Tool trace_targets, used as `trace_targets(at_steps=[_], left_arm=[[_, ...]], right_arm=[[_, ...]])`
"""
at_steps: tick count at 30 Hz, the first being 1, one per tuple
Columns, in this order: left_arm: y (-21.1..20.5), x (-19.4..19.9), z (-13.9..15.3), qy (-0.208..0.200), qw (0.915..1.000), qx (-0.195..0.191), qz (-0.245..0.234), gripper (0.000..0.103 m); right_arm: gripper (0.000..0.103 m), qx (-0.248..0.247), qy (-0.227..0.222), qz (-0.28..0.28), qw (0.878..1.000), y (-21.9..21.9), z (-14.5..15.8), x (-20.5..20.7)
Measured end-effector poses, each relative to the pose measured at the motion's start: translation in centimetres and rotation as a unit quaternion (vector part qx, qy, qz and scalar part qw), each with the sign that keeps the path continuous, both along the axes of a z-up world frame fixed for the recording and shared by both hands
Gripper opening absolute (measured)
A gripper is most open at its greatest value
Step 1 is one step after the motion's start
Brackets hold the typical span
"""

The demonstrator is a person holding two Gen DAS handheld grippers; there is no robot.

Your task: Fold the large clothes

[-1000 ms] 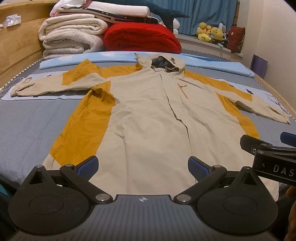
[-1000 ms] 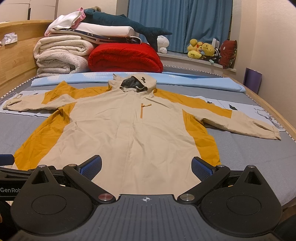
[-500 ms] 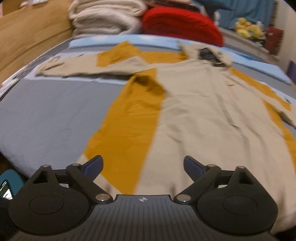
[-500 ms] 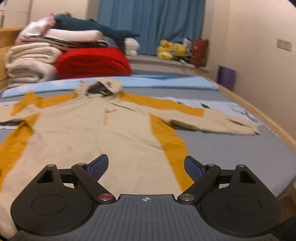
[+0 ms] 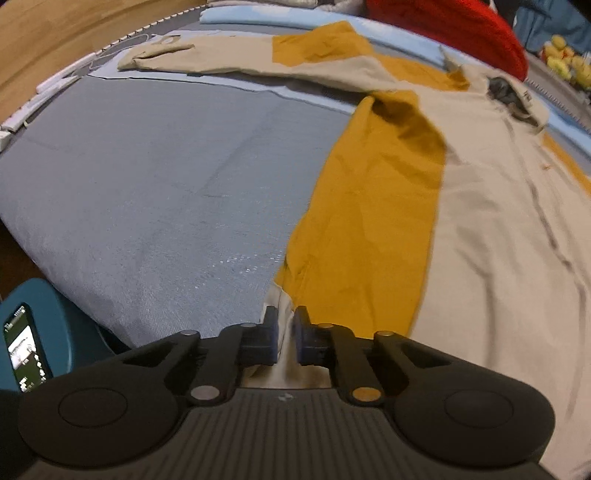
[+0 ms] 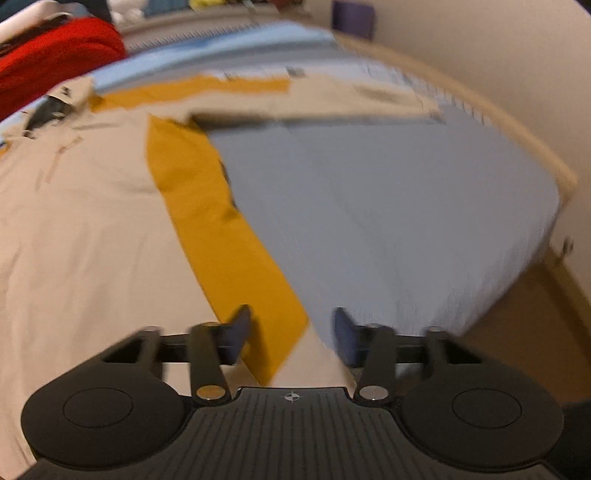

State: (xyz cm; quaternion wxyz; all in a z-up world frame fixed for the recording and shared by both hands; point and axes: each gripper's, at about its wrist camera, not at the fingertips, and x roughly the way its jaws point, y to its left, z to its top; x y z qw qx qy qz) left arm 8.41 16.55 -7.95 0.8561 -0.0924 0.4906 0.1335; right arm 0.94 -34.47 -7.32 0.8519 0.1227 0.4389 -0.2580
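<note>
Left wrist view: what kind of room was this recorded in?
Most likely a bedroom: the jacket lies spread on a grey mattress in a wooden bed frame, with a red blanket and plush toys behind.

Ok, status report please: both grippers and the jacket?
Left hand-held gripper shut on jacket hem corner. Right hand-held gripper open over opposite corner. Nothing in the way.

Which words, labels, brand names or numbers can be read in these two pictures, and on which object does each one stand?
No text can be read in either view.
Phone screen, at the lower left of the left wrist view: it shows content, too small to read.
Dark mark on the jacket near its hood: blurred, not readable.
Left gripper and right gripper: each has only a small emblem, no letters.
</note>
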Motion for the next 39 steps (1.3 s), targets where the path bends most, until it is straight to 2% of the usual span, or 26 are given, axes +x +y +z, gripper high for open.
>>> trace_targets(at_steps=[3,4,7,9,11,13,14,15,17,18,19,20,21,23,25,26,27,29,32,35,37,39], left_arm=[[-0.2,-1.1,1.0,0.005,1.0,0.001,-0.008,0.002],[-0.2,-1.6,1.0,0.018,0.9998,0.011,0.0,0.002],[0.7,-1.7,0.5,0.049,0.9978,0.032,0.033,0.0],[0.4,-1.9,1.3,0.026,0.9986,0.03,0.035,0.0],[-0.8,-1.9,2.6,-0.01,0.9995,0.029,0.009,0.001],[-2.7,-2.0,3.7,-0.043,0.9979,0.034,-0.034,0.008],[-3.5,-2.0,4.0,-0.054,0.9967,0.029,-0.053,0.013],[-4.2,-2.2,4.0,-0.059,0.9956,0.022,-0.069,0.015],[-5.2,-1.9,3.4,-0.047,0.9942,-0.01,-0.096,0.018],[-5.6,-1.6,2.7,-0.027,0.994,-0.027,-0.103,0.028],[-5.8,-1.3,1.4,0.01,0.9936,-0.043,-0.104,0.033],[-5.9,-1.3,0.5,0.039,0.9933,-0.046,-0.098,0.035],[-5.8,-1.4,0.1,0.045,0.9936,-0.045,-0.094,0.036],[-6.3,-1.4,1.2,0.035,0.9946,-0.028,-0.094,0.037],[-6.5,-1.5,2.5,0.003,0.9947,-0.023,-0.101,0.042],[-6.8,-1.6,3.3,-0.012,0.9944,-0.018,-0.104,0.051],[-7.0,-1.4,3.9,-0.027,0.9938,-0.013,-0.108,0.059],[-8.2,-1.4,5.3,-0.06,0.9912,0.004,-0.118,0.066],[-9.7,-1.4,6.9,-0.1,0.9856,0.015,-0.136,0.067],[-11.6,-1.1,8.7,-0.142,0.9777,0.017,-0.154,0.067],[-12.5,-1.2,9.7,-0.175,0.972,0.024,-0.155,0.072],[-12.8,-1.4,10.7,-0.203,0.968,0.025,-0.145,0.085]], right_arm=[[0.014,0.035,0.009,-0.019,0.999,-0.6,-0.8,-0.1],[0.007,0.03,0.013,-0.018,0.999,-0.6,-0.9,0.1],[0.004,-0.005,0.026,-0.013,1.0,-0.5,-0.9,0.5],[0.0,-0.028,0.034,-0.019,0.999,-0.6,-0.8,0.6],[0.0,-0.062,0.048,-0.04,0.996,-1.1,-0.7,0.6],[0.0,-0.027,0.031,-0.062,0.997,-1.8,-0.4,0.2],[0.0,-0.017,-0.01,-0.061,0.998,-1.7,0.6,-0.3],[0.0,-0.017,-0.01,-0.061,0.998,-1.7,0.6,-0.3],[0.007,-0.024,-0.049,-0.03,0.998,-0.6,1.7,-0.5],[0.02,-0.02,-0.062,-0.006,0.998,0.0,2.0,-0.3],[0.035,-0.011,-0.067,0.018,0.998,0.5,2.0,-0.1],[0.041,-0.003,-0.062,0.035,0.997,0.9,1.8,0.1],[0.045,0.006,-0.044,0.052,0.998,1.4,1.2,0.5],[0.045,0.024,0.021,0.082,0.996,2.3,-0.7,1.4],[0.045,0.005,0.023,0.091,0.996,2.9,-0.9,1.4],[0.045,-0.002,0.025,0.093,0.995,3.2,-0.5,1.5],[0.045,-0.002,0.016,0.095,0.995,3.3,0.0,1.6],[0.045,-0.008,-0.016,0.096,0.995,3.3,1.1,1.1],[0.045,-0.034,-0.068,0.11,0.991,4.6,3.4,0.1],[0.045,-0.063,-0.118,0.144,0.98,5.8,5.4,0.4],[0.045,-0.075,-0.146,0.166,0.972,6.8,6.6,0.4],[0.045,-0.085,-0.169,0.187,0.964,7.9,7.8,0.2]])
